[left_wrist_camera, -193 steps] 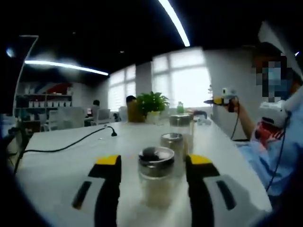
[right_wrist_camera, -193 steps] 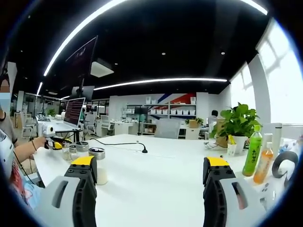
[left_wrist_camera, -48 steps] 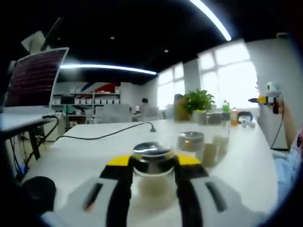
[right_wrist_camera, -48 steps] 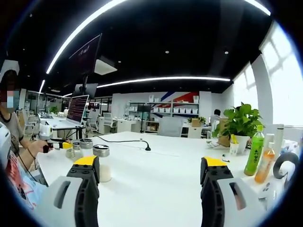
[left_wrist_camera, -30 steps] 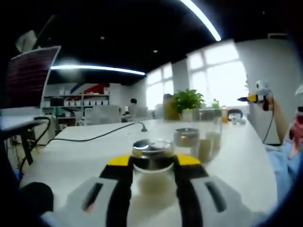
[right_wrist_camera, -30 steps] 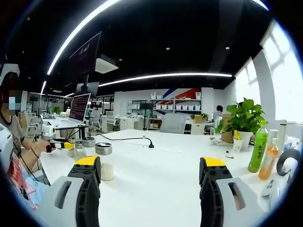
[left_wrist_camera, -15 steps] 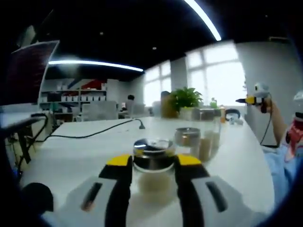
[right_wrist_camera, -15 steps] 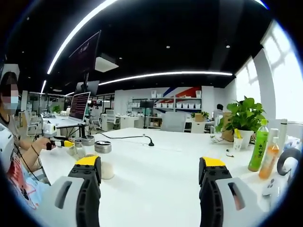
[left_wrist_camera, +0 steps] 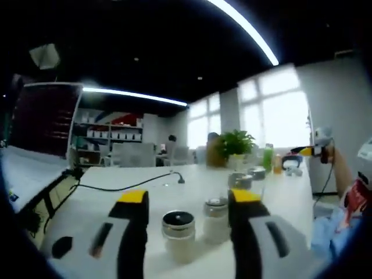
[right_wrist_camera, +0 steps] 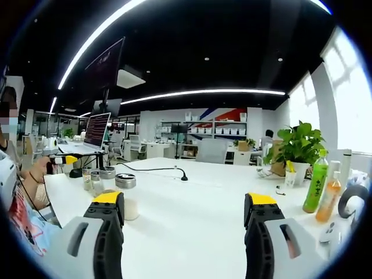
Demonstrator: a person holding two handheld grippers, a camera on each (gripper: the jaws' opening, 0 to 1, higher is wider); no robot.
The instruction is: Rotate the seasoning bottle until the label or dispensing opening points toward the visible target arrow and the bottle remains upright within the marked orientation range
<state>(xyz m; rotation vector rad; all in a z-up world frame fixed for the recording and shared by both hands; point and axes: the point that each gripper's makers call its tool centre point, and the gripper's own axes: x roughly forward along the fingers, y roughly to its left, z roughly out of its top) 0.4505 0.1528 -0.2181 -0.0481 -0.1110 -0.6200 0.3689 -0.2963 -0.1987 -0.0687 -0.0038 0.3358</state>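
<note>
Left gripper (left_wrist_camera: 189,200): jaws spread wide, holding nothing. Seasoning bottle (left_wrist_camera: 178,233) stands upright on the white table (left_wrist_camera: 110,200), between the jaws and apart from both, dark metal lid on top. A second lidded jar (left_wrist_camera: 215,218) stands just beside it; a third jar (left_wrist_camera: 240,181) sits farther back. Right gripper (right_wrist_camera: 183,203): jaws spread, empty, above the table. Green drink bottle (right_wrist_camera: 314,186) and potted plant (right_wrist_camera: 299,148) stand at the far side.
</note>
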